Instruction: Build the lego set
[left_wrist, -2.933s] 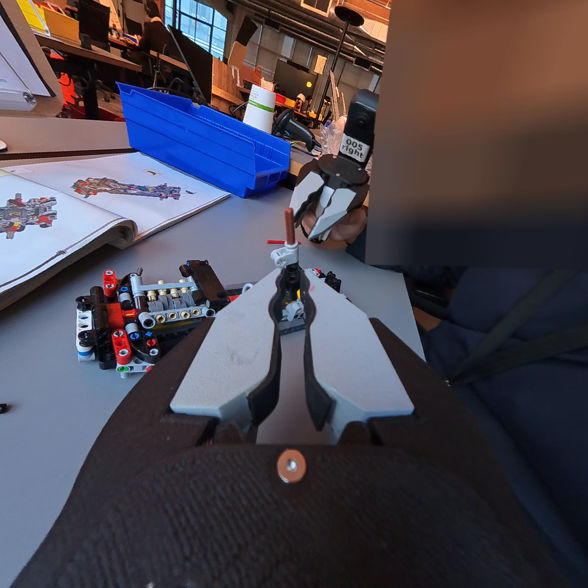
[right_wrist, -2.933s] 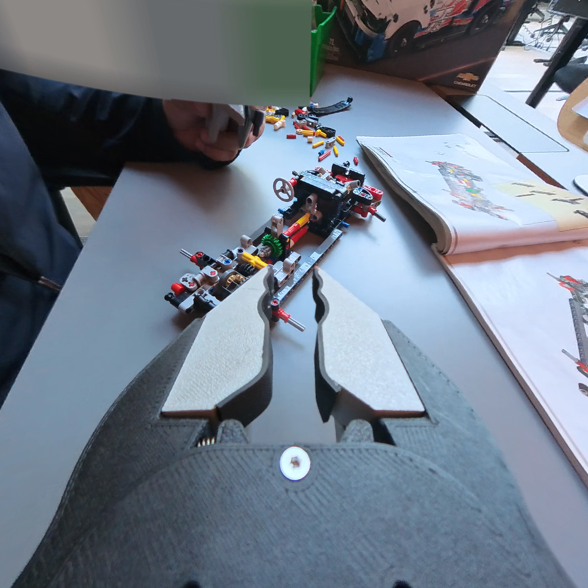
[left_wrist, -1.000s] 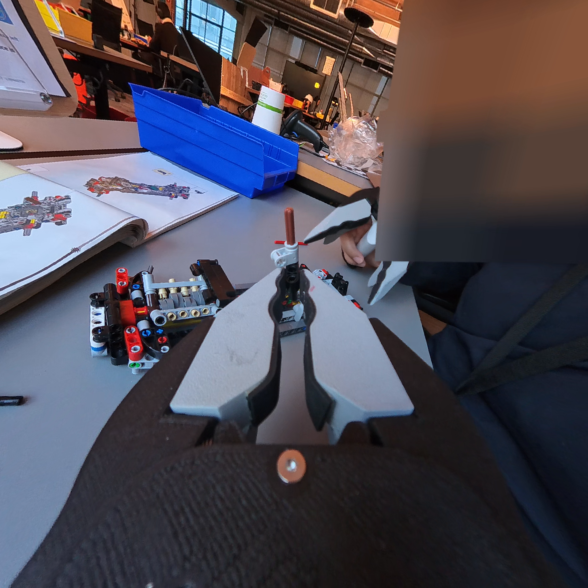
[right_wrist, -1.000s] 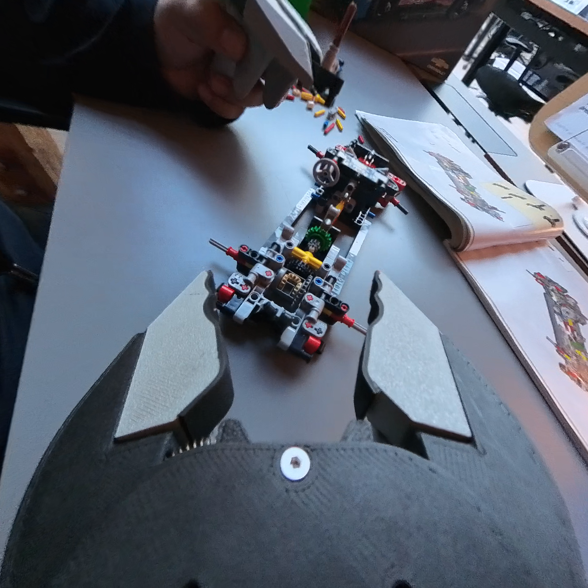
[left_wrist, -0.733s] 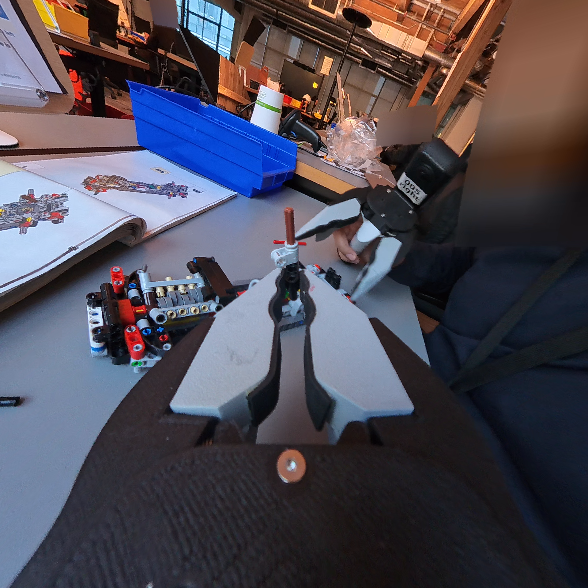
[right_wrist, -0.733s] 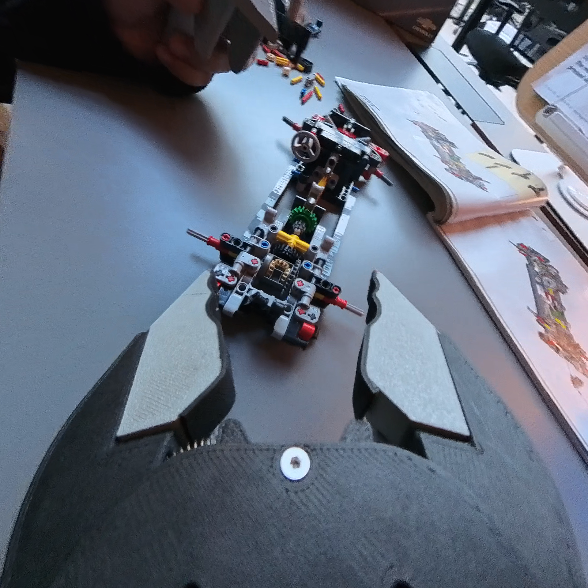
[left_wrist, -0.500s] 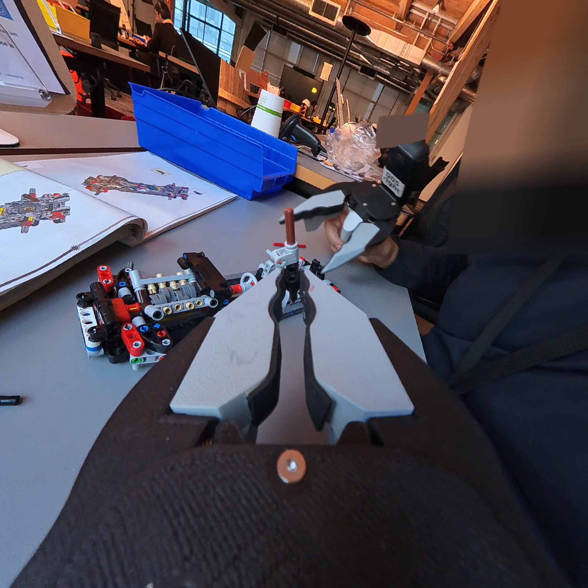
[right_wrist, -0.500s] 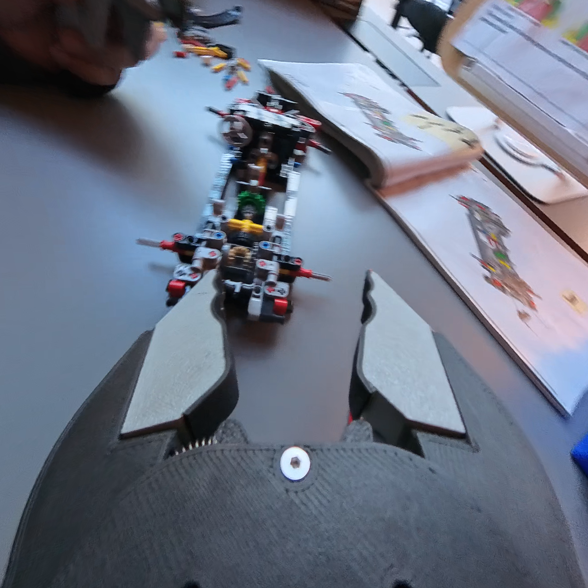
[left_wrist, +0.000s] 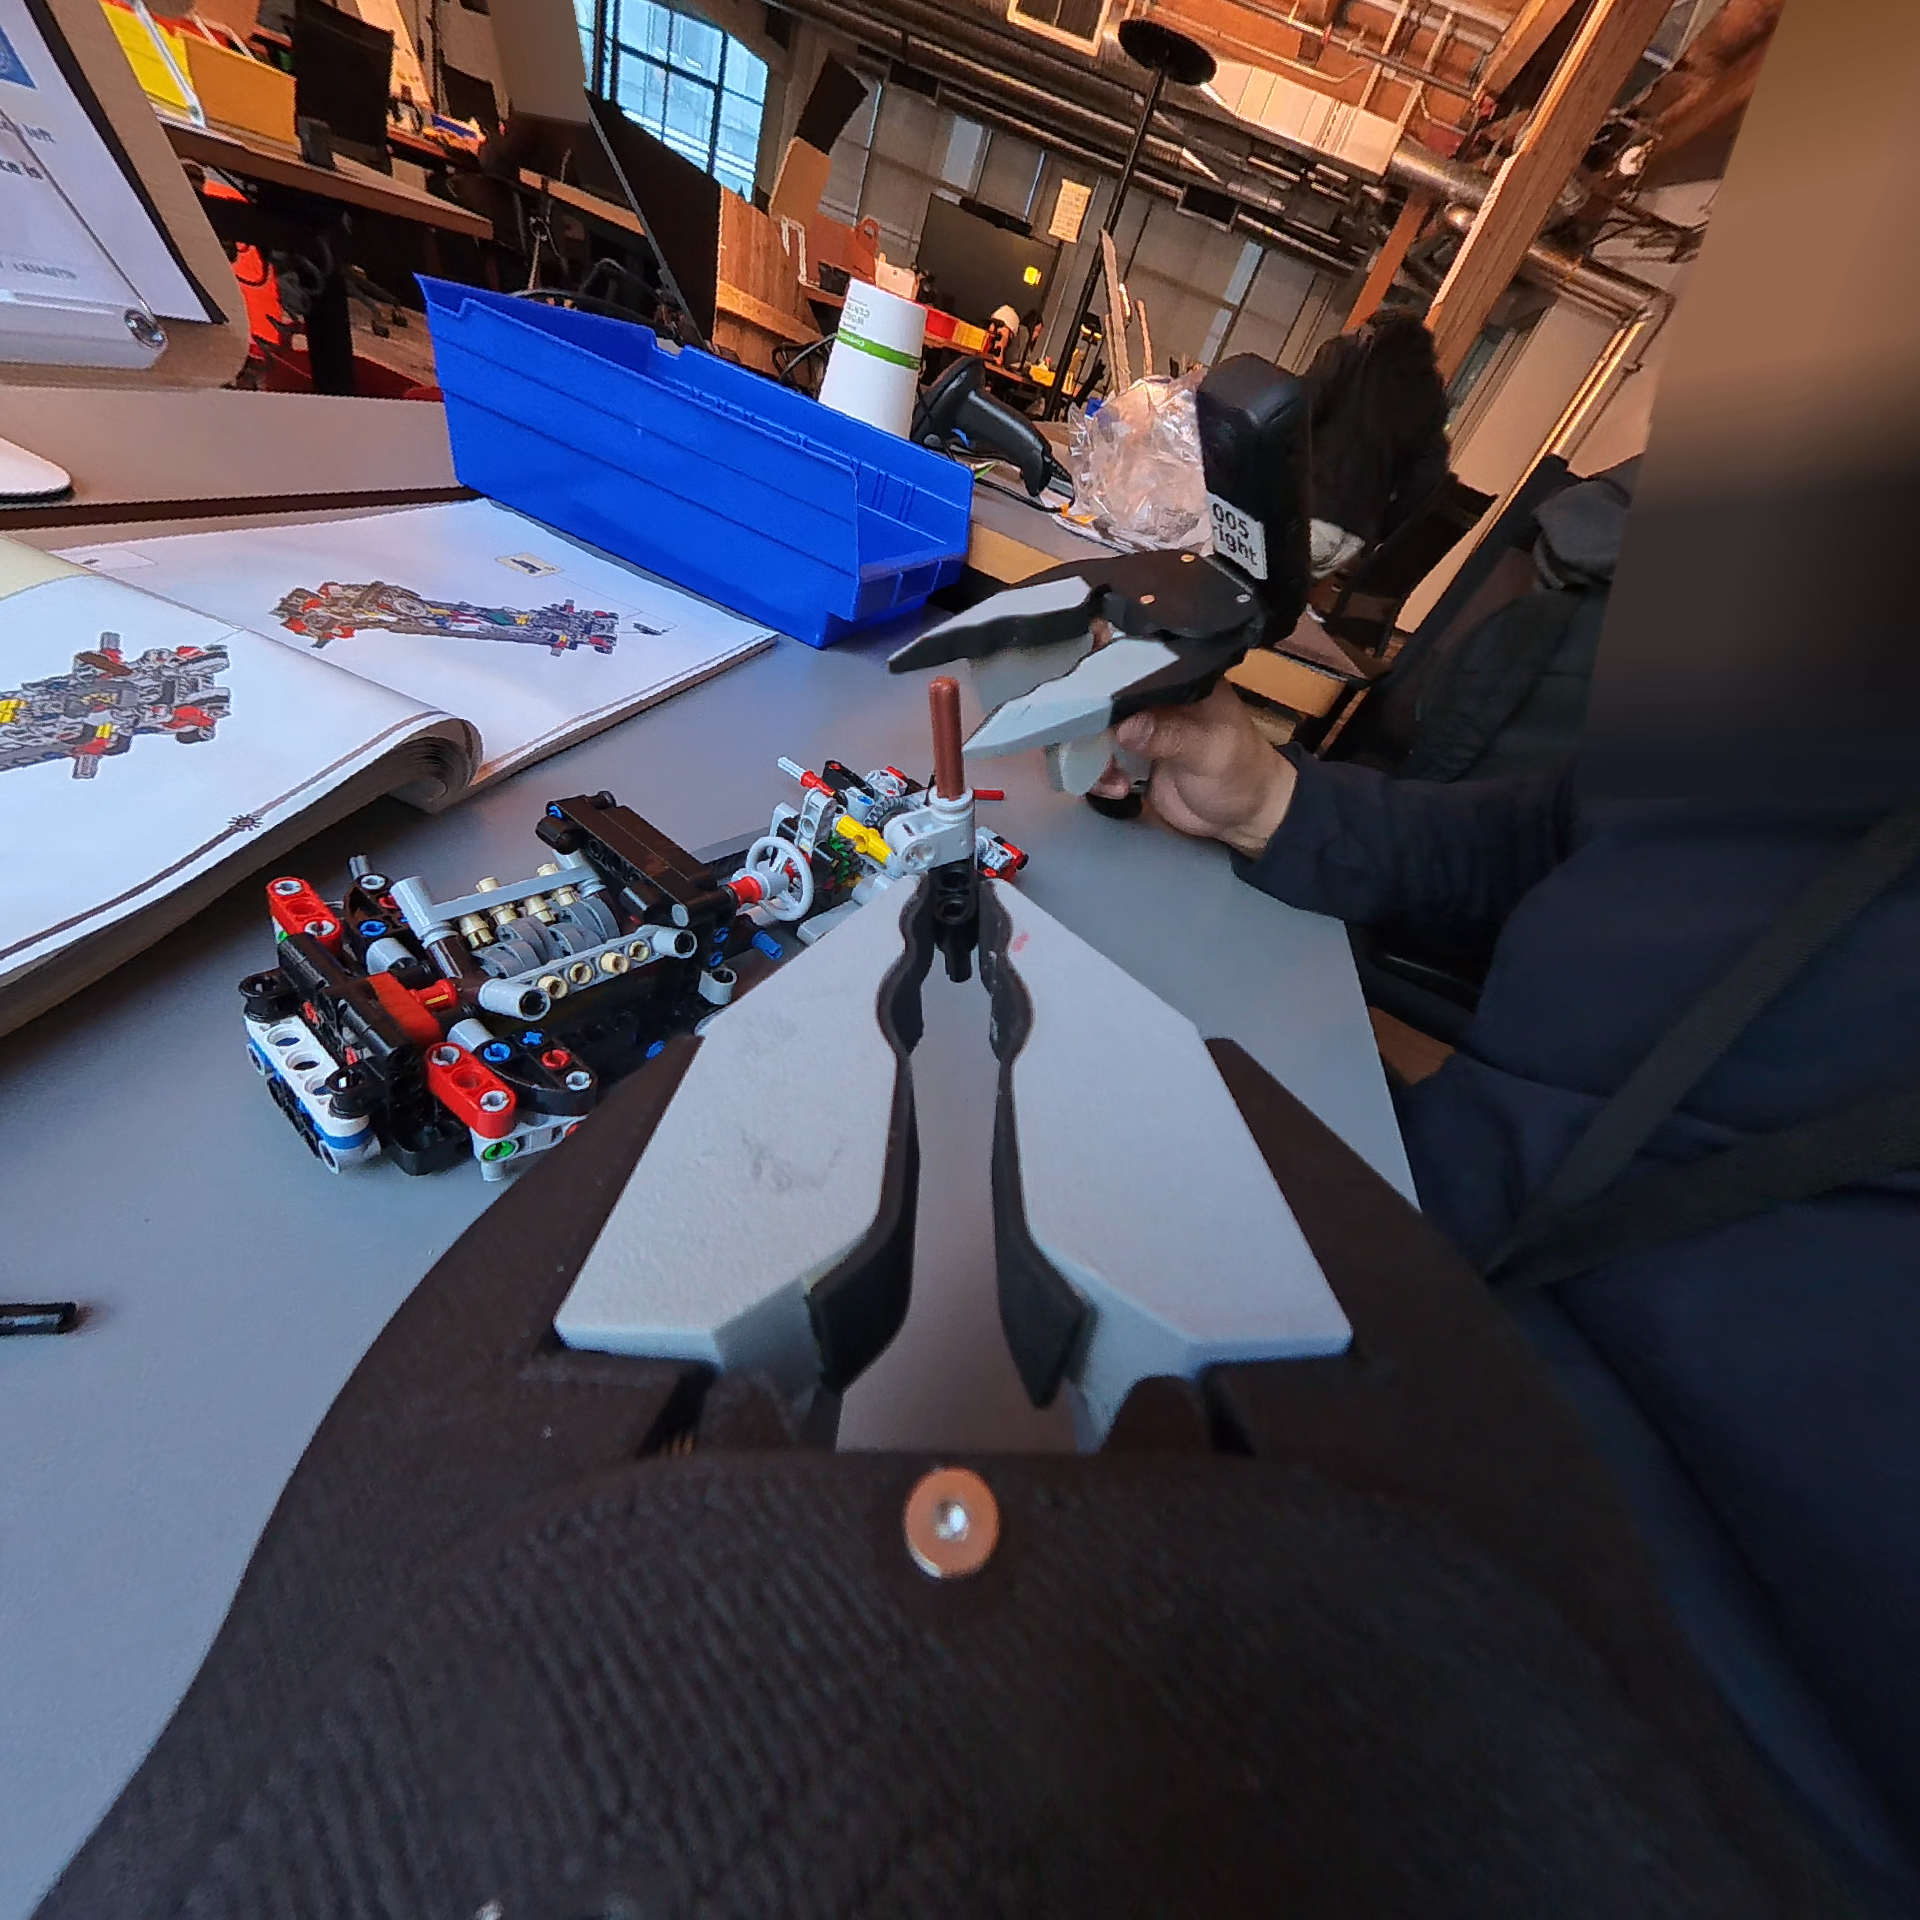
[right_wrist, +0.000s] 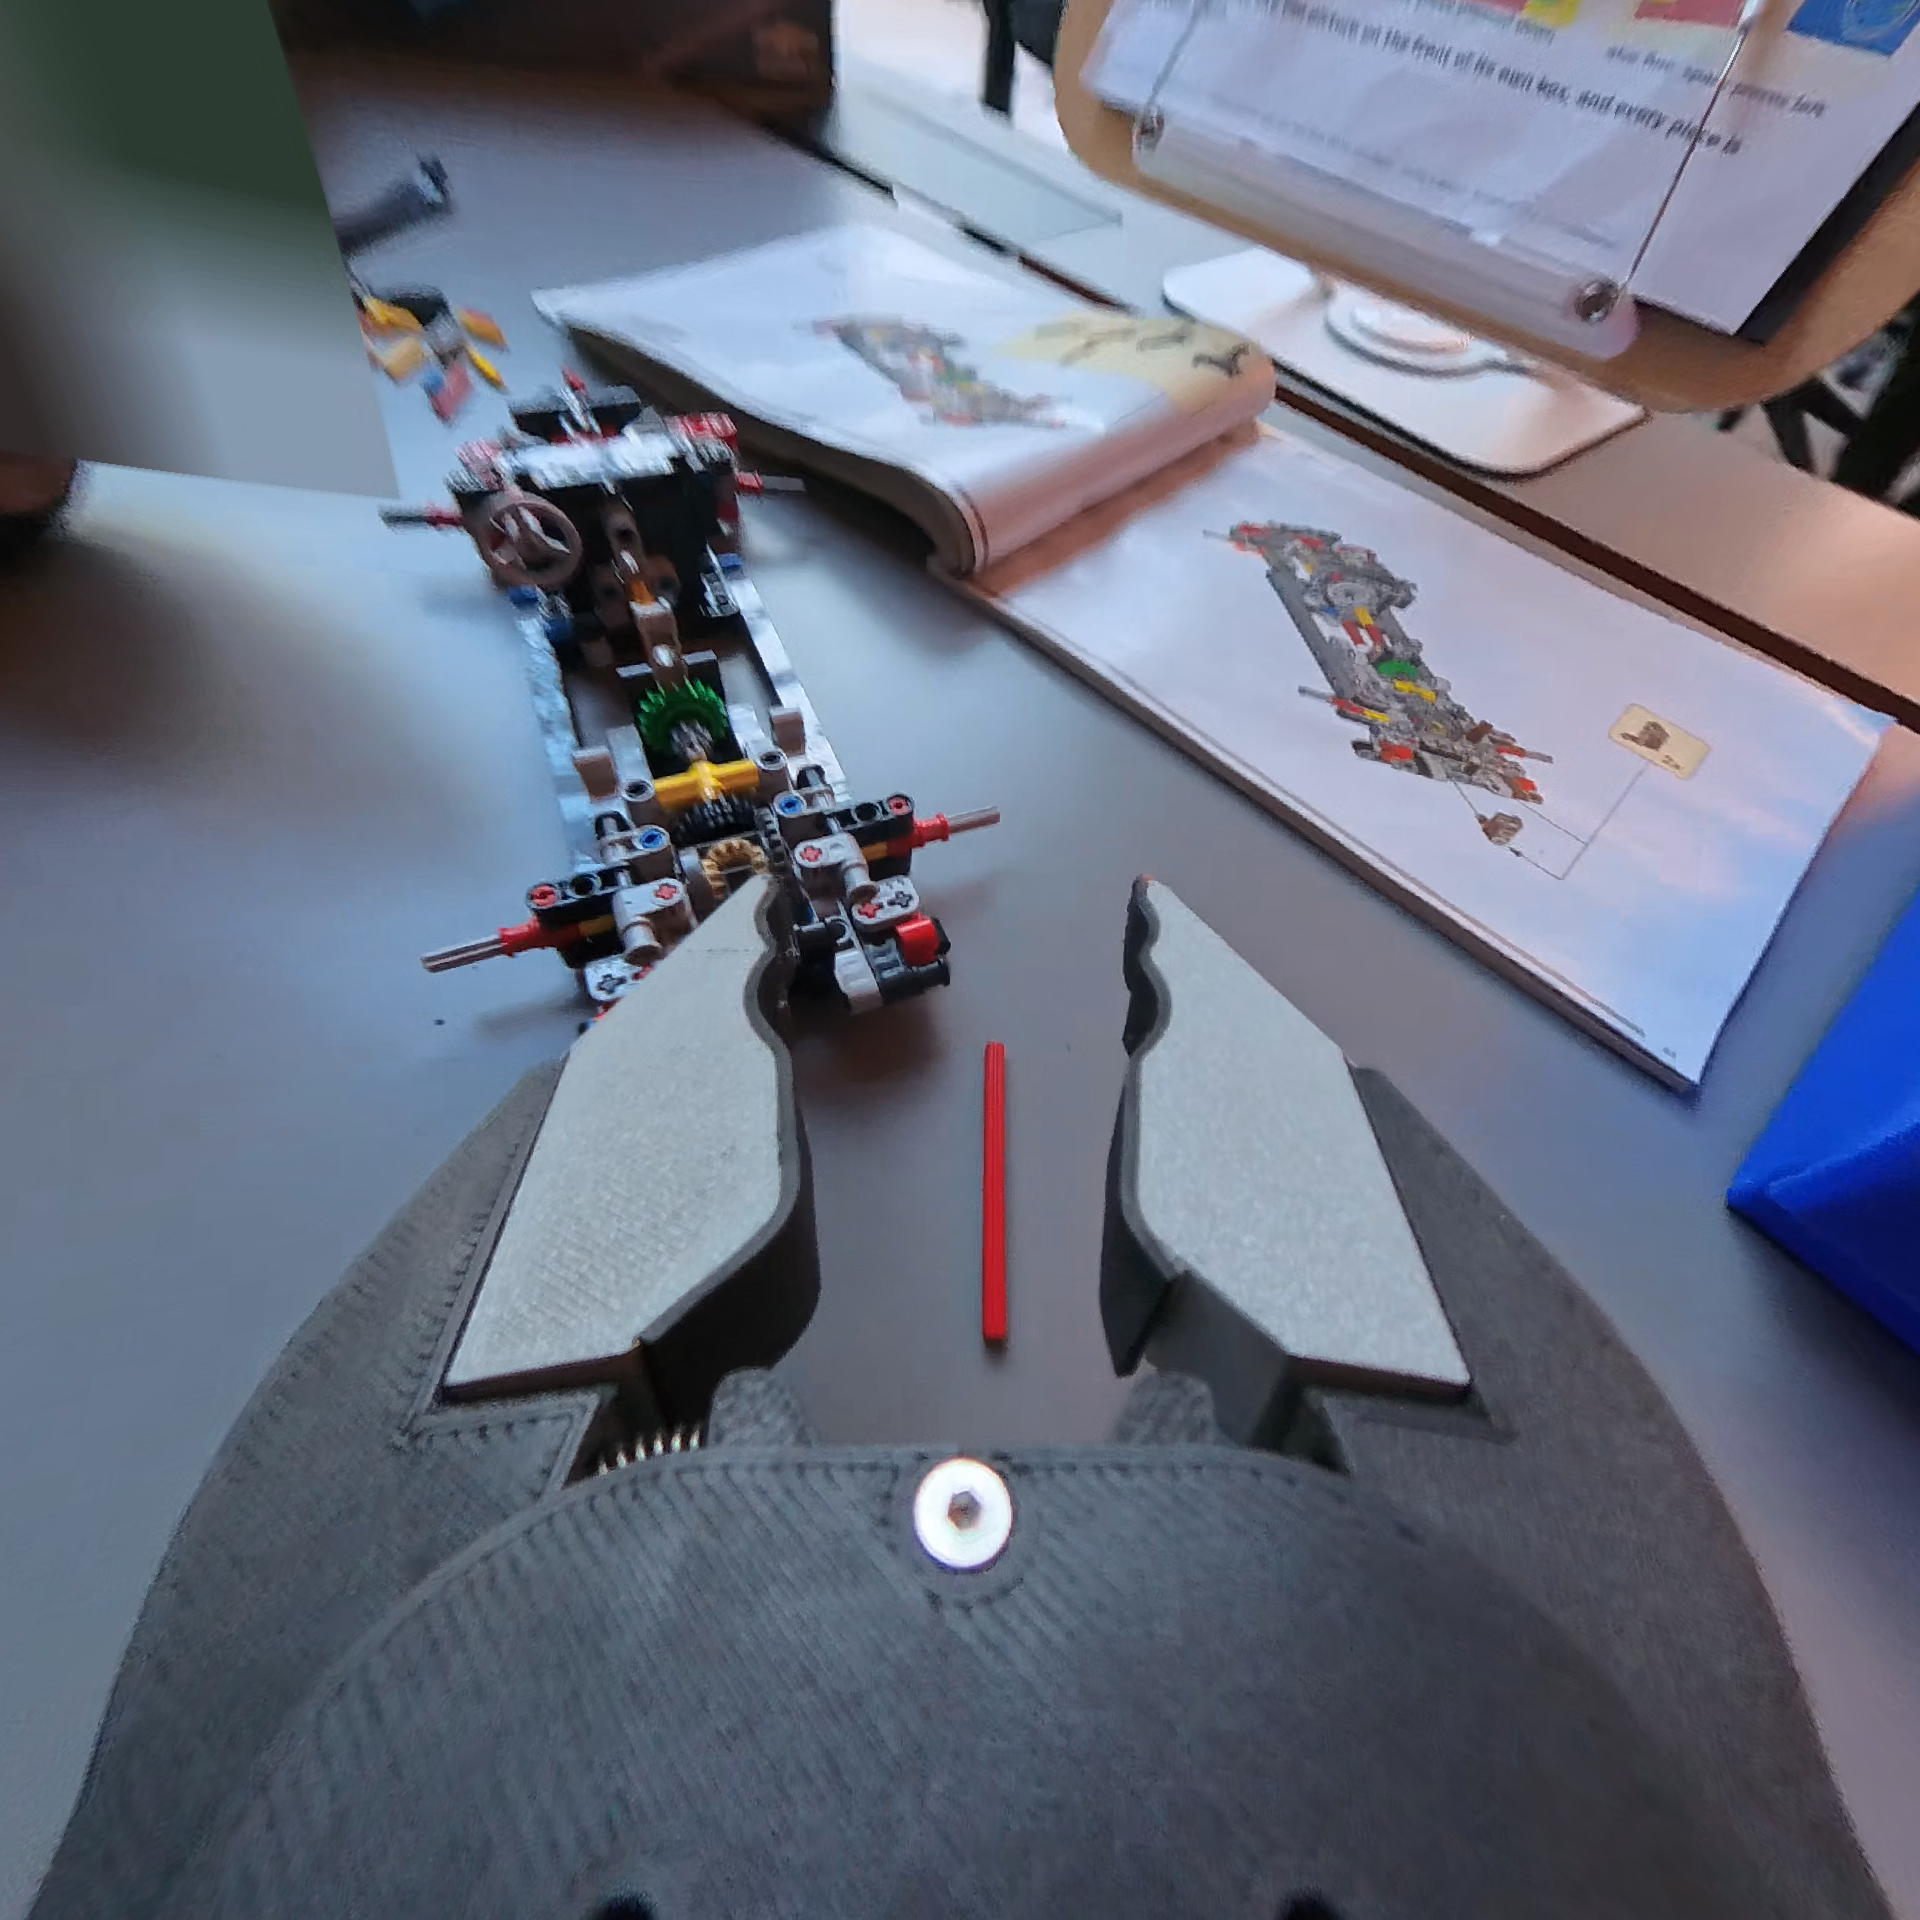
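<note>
Right wrist view, tongs (right_wrist: 951, 920) released over red axle (right_wrist: 994, 1195), chassis (right_wrist: 686, 769) beside, left tongs (left_wrist: 951, 914) grasping black piece (left_wrist: 951, 914)

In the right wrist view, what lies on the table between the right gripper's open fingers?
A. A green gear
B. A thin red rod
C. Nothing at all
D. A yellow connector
B. A thin red rod lies flat on the grey table between the spread fingers of the right gripper, touching neither; the green gear sits farther off in the brick chassis.
</note>
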